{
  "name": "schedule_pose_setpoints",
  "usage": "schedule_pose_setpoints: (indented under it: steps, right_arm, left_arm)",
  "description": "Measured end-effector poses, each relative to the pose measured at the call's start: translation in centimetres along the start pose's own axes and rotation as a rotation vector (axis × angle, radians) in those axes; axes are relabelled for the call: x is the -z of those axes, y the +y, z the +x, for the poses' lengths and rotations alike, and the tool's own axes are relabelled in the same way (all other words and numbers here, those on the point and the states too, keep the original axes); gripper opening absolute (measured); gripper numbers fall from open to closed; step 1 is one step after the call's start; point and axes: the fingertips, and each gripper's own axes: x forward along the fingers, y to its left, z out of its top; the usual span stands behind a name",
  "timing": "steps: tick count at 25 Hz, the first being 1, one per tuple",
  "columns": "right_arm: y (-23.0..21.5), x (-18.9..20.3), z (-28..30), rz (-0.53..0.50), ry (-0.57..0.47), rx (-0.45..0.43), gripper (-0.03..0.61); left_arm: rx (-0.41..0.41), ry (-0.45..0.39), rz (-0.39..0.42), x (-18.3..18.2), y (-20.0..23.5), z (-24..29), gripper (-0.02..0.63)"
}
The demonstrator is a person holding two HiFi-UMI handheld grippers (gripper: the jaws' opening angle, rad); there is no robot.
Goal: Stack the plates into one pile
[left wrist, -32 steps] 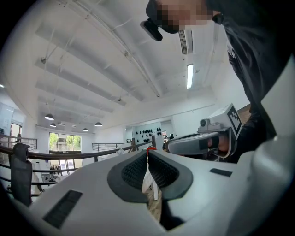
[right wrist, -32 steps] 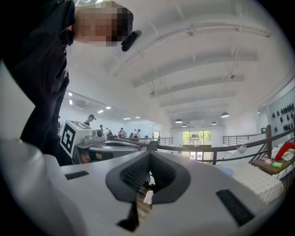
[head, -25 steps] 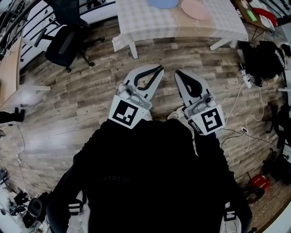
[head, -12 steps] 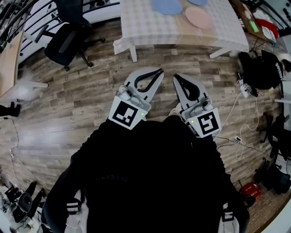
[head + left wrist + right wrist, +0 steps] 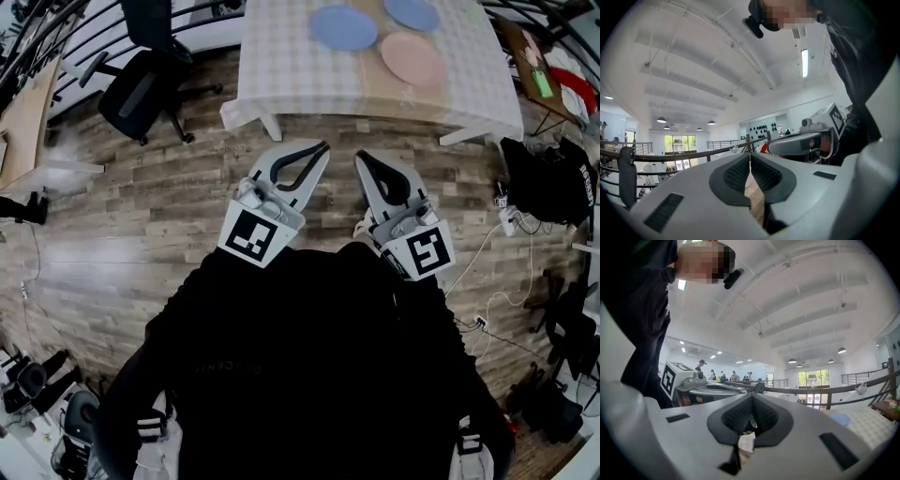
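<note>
A wood-plank floor (image 5: 141, 216) fills the room, with a black office chair (image 5: 139, 92) at the left and a table under a pale checked cloth (image 5: 281, 66) ahead. On the cloth lie a round blue plate (image 5: 344, 27), a round pink plate (image 5: 411, 59) and a second round blue plate (image 5: 412, 13), all apart and none stacked.

The left gripper (image 5: 324, 146) and the right gripper (image 5: 360, 157) are held level over the floor, well short of the table. Each has its jaws closed together on nothing.

The task looks barely begun, at the reach stage. Next, a gripper must get to the table, open, and take one plate by its rim.
</note>
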Motion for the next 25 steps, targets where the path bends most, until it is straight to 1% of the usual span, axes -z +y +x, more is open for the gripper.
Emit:
schedule_pose_setpoints:
  steps: [4, 9, 13, 18, 22, 25]
  right_arm:
    - [-7.8, -0.4, -1.2, 0.0, -0.012, -0.043, 0.002]
    - [-16.6, -1.2, -2.8, 0.04, -0.029, -0.071, 0.003]
    - [-22.4, -1.0, -4.3, 0.059, -0.044, -0.106, 0.005]
    - [-27.9, -0.8, -5.9, 0.092, -0.066, -0.17, 0.006]
    - [-31.1, -0.5, -6.3, 0.101, -0.058, -0.209, 0.006]
    - [-33.2, -0.5, -6.4, 0.1, -0.068, -0.217, 0.006]
  left_arm:
    - [-0.021, 0.019, -0.011, -0.7, -0.9, 7.7, 0.021]
    - [0.023, 0.02, -0.03, -2.1, -3.3, 16.8, 0.02]
    - [-0.009, 0.025, -0.063, -2.7, -4.2, 22.8, 0.02]
    - [-0.075, 0.04, -0.034, -3.3, -4.6, 28.2, 0.02]
    - [-0.117, 0.051, -0.042, -3.5, -4.3, 31.1, 0.02]
    - [-0.133, 0.056, -0.059, -3.3, -4.3, 32.8, 0.021]
